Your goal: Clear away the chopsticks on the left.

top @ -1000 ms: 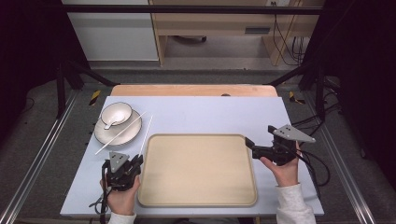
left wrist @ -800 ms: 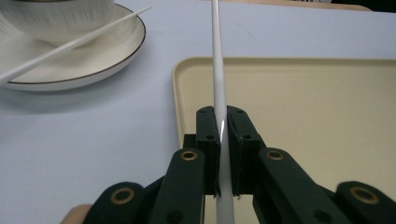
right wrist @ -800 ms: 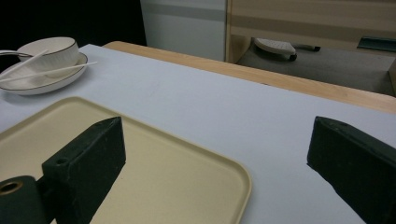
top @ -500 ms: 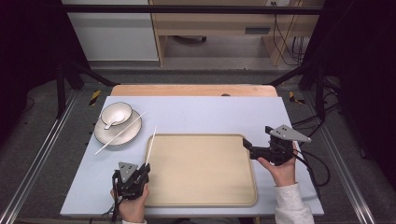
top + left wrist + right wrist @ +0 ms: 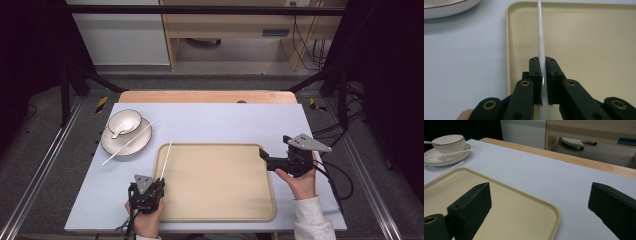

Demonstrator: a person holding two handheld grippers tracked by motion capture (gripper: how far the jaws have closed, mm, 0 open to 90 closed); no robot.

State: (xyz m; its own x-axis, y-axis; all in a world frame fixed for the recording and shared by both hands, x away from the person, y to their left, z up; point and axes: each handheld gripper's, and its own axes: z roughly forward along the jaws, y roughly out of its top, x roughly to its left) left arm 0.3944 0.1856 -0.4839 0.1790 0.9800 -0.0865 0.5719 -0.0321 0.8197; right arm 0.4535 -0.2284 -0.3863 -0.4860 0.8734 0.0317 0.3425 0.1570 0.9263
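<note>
The left gripper (image 5: 148, 192) clamps one white chopstick (image 5: 541, 42) over the tray's (image 5: 220, 215) left edge, seemingly to lay it there, while the right gripper (image 5: 539, 207) waits slack-jawed at the tray's right corner.

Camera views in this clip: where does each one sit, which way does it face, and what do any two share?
High view: fixed above the person's side, facing forward and down on the table; both hands, left tool and right tool show.
Left gripper view: rides the left tool, looking along jaws shut on a white chopstick over the tray.
Right gripper view: rides the right tool, jaws open, facing across the tray's corner toward the bowl.
Shared: tray, held chopstick and plate appear in all three.
</note>
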